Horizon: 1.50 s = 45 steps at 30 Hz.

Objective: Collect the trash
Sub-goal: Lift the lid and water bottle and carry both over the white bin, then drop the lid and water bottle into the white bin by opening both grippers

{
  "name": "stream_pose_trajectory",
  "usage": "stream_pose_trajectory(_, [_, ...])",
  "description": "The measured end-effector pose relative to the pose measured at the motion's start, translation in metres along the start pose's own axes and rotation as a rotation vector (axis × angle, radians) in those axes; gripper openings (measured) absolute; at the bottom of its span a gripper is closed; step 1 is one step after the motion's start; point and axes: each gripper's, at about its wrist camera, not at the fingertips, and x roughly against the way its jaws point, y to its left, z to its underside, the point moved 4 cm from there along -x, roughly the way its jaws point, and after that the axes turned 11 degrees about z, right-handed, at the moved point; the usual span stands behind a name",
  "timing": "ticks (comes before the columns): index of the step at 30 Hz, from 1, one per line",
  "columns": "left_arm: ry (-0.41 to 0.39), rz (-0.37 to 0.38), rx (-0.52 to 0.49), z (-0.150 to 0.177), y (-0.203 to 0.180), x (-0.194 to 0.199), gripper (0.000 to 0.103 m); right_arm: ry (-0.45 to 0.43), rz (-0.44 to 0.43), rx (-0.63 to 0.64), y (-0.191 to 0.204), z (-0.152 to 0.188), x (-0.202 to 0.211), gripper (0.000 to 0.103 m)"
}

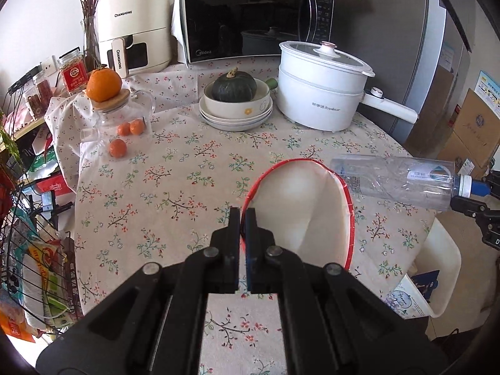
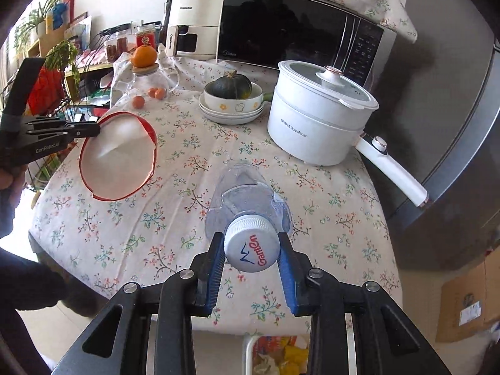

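Observation:
My left gripper (image 1: 243,215) is shut on the rim of a white paper bowl with a red edge (image 1: 304,209) and holds it above the floral tablecloth; the bowl also shows in the right wrist view (image 2: 118,156), with the left gripper (image 2: 93,129) at its left rim. My right gripper (image 2: 252,243) is shut on the white cap of an empty clear plastic bottle (image 2: 247,200), held level over the table's near edge. In the left wrist view the bottle (image 1: 397,181) lies sideways at the right, with the right gripper (image 1: 478,193) at its cap.
On the table stand a white electric pot (image 2: 315,118), a pumpkin in stacked bowls (image 2: 232,97), a glass jar with oranges (image 1: 122,115), a microwave (image 1: 253,15) and an air fryer (image 1: 137,25). A white bin with trash (image 2: 275,356) sits below the table edge. A wire rack (image 1: 28,250) stands left.

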Motion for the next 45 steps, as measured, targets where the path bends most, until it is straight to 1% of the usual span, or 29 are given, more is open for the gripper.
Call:
stream_pose_trajectory(6, [-0.016, 0.060, -0.003, 0.014, -0.030, 0.008, 0.003, 0.023, 0.008, -0.124, -0.019, 0.034, 0.033, 0.033])
stream_pose_trajectory(13, [-0.017, 0.114, -0.110, 0.020, -0.081, 0.005, 0.003, 0.022, 0.040, -0.191, -0.053, 0.073, 0.073, 0.033])
stream_pose_trajectory(19, [0.003, 0.166, -0.176, 0.027, -0.122, -0.005, 0.003, 0.020, 0.086, -0.247, -0.087, 0.101, 0.103, 0.033])
stream_pose_trajectory(23, [0.017, 0.198, -0.209, 0.031, -0.146, -0.014, 0.003, 0.025, 0.097, -0.281, -0.104, 0.118, 0.118, 0.033])
stream_pose_trajectory(31, [0.050, 0.236, -0.265, 0.042, -0.187, -0.033, 0.003, 0.095, 0.117, -0.332, -0.129, 0.151, 0.117, 0.033])
stream_pose_trajectory(35, [0.063, 0.252, -0.286, 0.045, -0.203, -0.042, 0.003, 0.153, 0.111, -0.348, -0.138, 0.166, 0.105, 0.034])
stream_pose_trajectory(37, [0.068, 0.258, -0.294, 0.046, -0.210, -0.046, 0.003, 0.180, 0.098, -0.385, -0.144, 0.173, 0.097, 0.034])
stream_pose_trajectory(39, [0.074, 0.265, -0.300, 0.048, -0.217, -0.049, 0.003, 0.211, 0.111, -0.415, -0.152, 0.181, 0.090, 0.038])
stream_pose_trajectory(41, [0.078, 0.270, -0.308, 0.050, -0.223, -0.052, 0.003, 0.222, 0.127, -0.428, -0.159, 0.187, 0.088, 0.049])
stream_pose_trajectory(45, [0.087, 0.281, -0.324, 0.053, -0.237, -0.059, 0.003, 0.228, 0.138, -0.438, -0.165, 0.191, 0.088, 0.050])
